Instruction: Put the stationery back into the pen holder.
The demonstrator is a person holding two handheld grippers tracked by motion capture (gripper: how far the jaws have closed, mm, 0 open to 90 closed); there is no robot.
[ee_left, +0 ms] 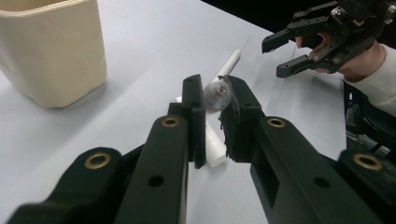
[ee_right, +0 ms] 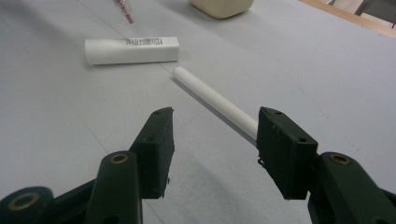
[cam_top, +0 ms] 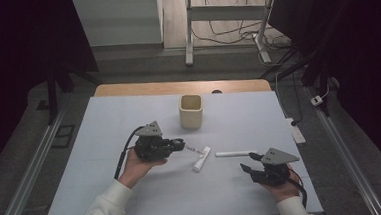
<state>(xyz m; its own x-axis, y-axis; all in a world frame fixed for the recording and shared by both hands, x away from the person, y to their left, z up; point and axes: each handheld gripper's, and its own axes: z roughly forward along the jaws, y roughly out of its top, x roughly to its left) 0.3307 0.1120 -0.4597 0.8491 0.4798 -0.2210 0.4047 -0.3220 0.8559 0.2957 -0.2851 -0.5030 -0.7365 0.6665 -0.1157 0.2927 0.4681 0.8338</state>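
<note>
Right gripper (ee_right: 212, 154): jaws apart, empty, aimed at white stick (ee_right: 215, 100) near worktop's (cam_top: 108, 192) right edge; straddle squarely before closing. Left gripper (ee_left: 212, 116): clamped on clear pen (ee_left: 217, 95), mid-worktop; keep level toward cup (cam_top: 191, 111).

Overhead forward-down; two close tongs-mounted views, shared table (cam_top: 129, 116).

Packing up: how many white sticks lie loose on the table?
2: a thick tube near the left claw, a thin rod before the right claw.
</note>
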